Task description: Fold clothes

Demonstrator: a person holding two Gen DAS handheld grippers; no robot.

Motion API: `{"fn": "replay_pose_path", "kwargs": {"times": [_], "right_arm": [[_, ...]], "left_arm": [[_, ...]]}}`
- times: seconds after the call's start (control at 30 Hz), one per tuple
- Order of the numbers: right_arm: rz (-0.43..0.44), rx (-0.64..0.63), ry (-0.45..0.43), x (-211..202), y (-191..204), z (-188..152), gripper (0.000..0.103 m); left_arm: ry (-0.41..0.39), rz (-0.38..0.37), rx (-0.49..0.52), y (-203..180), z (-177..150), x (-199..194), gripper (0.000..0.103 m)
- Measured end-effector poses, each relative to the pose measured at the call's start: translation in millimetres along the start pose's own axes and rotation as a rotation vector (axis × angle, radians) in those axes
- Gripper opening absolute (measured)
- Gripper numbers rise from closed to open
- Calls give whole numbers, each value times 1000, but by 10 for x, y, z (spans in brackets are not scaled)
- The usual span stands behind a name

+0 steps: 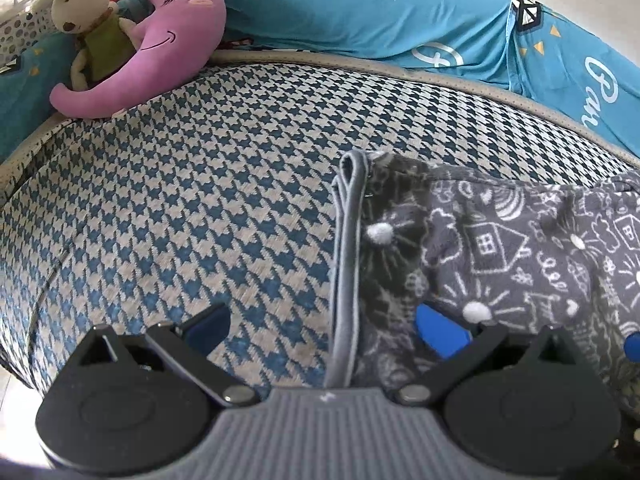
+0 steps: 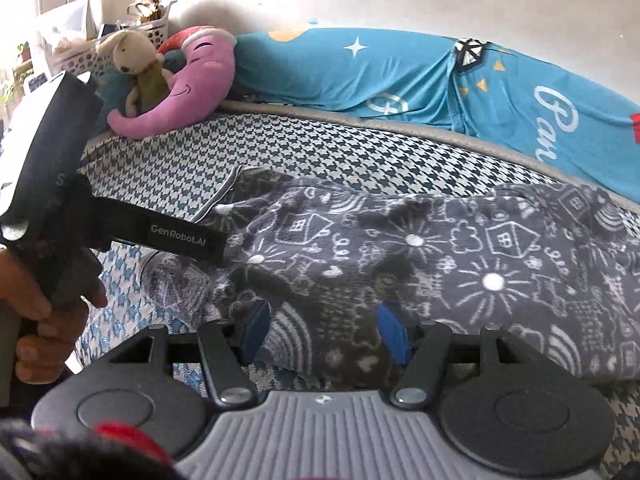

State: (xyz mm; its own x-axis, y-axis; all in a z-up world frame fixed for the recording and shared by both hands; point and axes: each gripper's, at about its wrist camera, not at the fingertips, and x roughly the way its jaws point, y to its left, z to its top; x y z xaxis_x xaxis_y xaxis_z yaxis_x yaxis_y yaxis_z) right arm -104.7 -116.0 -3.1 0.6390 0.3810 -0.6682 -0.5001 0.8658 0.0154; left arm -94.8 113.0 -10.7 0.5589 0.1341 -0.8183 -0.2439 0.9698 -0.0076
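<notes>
- The garment — grey fleece with white doodles — lay in a long, partly bunched strip across the houndstooth cushion, its grey trimmed edge on the left.
- The left tool stood open, jaws wide: one blue pad over bare cushion, the other pad on the fleece, the trimmed edge running between them.
- The right tool was open too, its pads astride a hump of fleece, gripping nothing as far as could be seen.
- A hand held the left tool's handle at the garment's left end.
- To fold well, I judged each tool should close on the full thickness at the near edge — not one loose layer — then lift together and carry the edge over evenly.
- Behind lay a blue sheet, a pink plush and a rabbit toy.
</notes>
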Motion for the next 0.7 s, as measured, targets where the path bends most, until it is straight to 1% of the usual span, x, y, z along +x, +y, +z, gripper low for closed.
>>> {"fn": "replay_pose_path", "kwargs": {"times": [0.2,0.37,0.5,0.7], "right_arm": [[28,-62,-4,76,169,15,60],[58,-72,5,154,277,36,60],[72,-79,6,207,338,59,60],[95,-101,11,277,415,72,60]], "left_arm": [[17,-12,-18,70,10,19,103],[14,-11,-38,137,35,14,103],[24,-29,-77,236,60,23,103],[23,-28,-111,339,72,24,103]]}}
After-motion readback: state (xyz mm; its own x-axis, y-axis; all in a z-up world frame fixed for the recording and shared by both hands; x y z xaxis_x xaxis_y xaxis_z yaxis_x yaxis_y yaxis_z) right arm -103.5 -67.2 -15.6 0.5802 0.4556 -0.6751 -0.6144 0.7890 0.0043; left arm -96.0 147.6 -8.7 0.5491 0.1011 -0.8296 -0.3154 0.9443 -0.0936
